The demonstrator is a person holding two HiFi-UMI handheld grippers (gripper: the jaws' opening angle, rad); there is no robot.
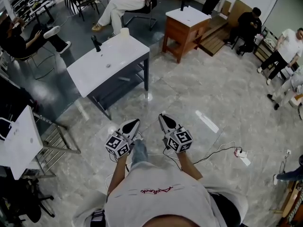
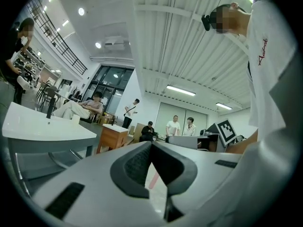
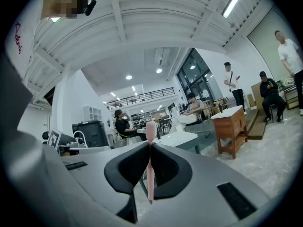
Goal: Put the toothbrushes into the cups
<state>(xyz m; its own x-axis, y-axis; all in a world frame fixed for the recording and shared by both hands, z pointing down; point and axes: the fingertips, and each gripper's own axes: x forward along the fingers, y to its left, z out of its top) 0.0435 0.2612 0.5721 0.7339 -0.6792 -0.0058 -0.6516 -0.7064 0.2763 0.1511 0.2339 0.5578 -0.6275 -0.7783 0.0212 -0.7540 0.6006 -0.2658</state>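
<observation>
In the head view both grippers are held level over the floor, pointing toward a white sink table (image 1: 109,63) with a black faucet (image 1: 96,43) and a white cup (image 1: 124,31) at its far corner. My right gripper (image 1: 163,118) is shut on a pink toothbrush (image 3: 150,164), which stands upright between the pads with its head above them. My left gripper (image 1: 134,124) has its jaws closed; a pink toothbrush handle (image 2: 153,180) slants down from under the pads. In the left gripper view the sink table (image 2: 42,126) and the cup (image 2: 75,119) lie ahead at the left.
A wooden table (image 1: 187,25) stands beyond the sink table to the right. Another white sink unit (image 1: 19,141) on a metal rack is at the left. A cable and power strip (image 1: 241,153) lie on the floor at the right. Seated and standing people ring the room.
</observation>
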